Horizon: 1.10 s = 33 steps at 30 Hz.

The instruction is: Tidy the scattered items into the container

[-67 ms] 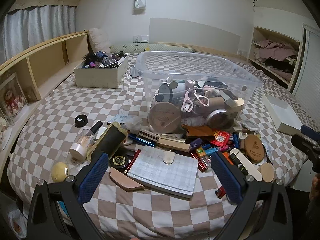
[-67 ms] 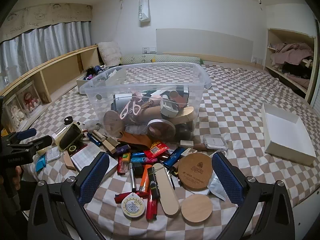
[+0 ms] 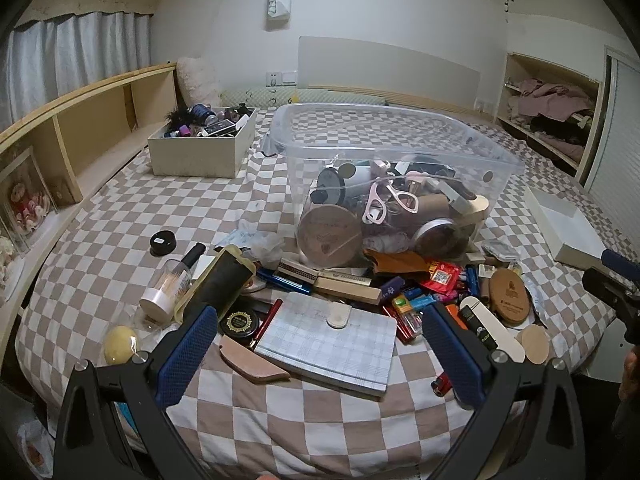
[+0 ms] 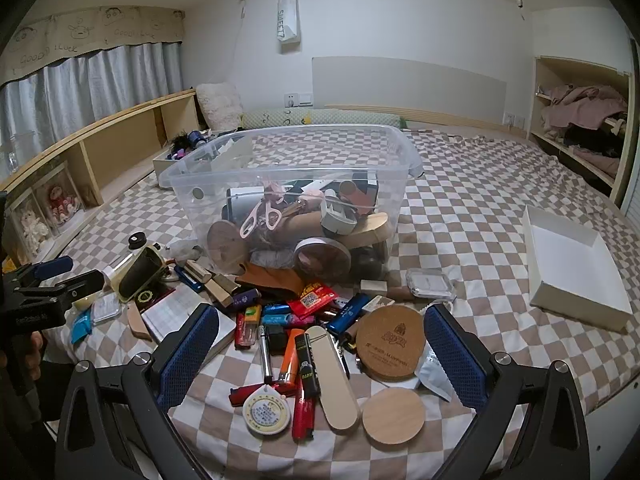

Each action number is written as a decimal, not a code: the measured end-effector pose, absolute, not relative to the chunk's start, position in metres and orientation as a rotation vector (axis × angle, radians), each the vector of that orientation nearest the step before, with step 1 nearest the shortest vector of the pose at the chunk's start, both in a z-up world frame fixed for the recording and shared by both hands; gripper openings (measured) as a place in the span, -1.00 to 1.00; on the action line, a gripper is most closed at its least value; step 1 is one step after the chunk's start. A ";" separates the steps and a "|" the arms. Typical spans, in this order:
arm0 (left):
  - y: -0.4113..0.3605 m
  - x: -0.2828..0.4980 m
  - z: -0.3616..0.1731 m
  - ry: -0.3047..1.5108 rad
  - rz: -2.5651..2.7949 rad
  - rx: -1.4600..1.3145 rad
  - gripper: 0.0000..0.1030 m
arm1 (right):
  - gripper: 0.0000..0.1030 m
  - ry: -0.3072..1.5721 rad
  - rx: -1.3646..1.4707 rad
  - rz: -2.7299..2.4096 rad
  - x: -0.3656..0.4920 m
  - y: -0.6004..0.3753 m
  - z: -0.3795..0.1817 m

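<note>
left view: yellow egg (image 3: 119, 345) | right view: tape measure (image 4: 266, 410) | both fingers wide, empty

Bed (image 3: 240, 208), checkered brown-and-white cover. Lying directly on it: clear plastic bin (image 3: 400, 152) at centre, partly filled; cream box (image 3: 200, 156) of small items at 10 o'clock; empty white tray (image 4: 576, 276) at 3 o'clock; grey notebook (image 3: 332, 340), round cork coaster (image 4: 390, 342), round wooden lid (image 4: 393, 412) and a heap of lighters at 6 o'clock.
</note>
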<state>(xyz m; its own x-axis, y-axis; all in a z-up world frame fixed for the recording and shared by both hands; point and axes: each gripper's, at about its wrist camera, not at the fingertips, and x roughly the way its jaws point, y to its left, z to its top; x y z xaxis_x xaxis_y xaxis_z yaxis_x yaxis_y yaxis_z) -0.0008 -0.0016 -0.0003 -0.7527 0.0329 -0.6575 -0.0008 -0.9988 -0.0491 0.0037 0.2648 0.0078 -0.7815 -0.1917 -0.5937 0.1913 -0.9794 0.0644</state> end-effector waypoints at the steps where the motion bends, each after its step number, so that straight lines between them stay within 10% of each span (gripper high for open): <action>1: -0.002 -0.001 0.000 -0.070 2.923 -1.101 0.99 | 0.99 -0.001 0.930 -2.788 0.004 0.265 0.008; 33: 0.000 0.001 -0.004 -0.061 2.906 -1.116 0.99 | 0.99 0.005 0.958 -2.787 0.005 0.260 0.003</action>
